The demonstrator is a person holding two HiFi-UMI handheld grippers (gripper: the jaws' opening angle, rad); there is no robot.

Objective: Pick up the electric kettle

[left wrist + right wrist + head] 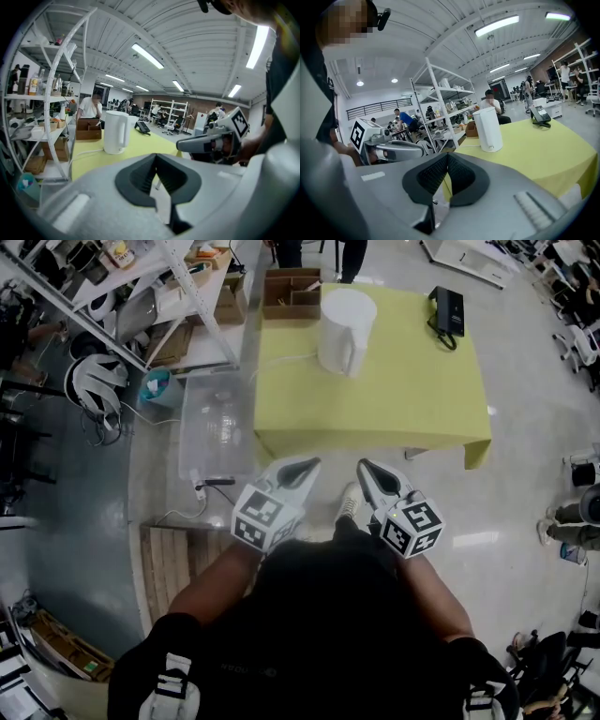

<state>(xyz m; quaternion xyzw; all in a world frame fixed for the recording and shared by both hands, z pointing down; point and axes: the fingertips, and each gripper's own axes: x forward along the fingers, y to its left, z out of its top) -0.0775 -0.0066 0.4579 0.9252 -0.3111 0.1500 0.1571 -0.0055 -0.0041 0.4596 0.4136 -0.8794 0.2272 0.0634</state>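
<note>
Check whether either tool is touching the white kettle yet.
No, the kettle stands on the yellow table, while the left tool and right tool both hover short of the table's near edge.

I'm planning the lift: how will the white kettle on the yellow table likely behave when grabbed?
The kettle is a tall, rigid body, so a high push may tip it. Its smooth white wall looks slippery; the handle seems the safer hold. A cord trails from its base and may drag.
</note>
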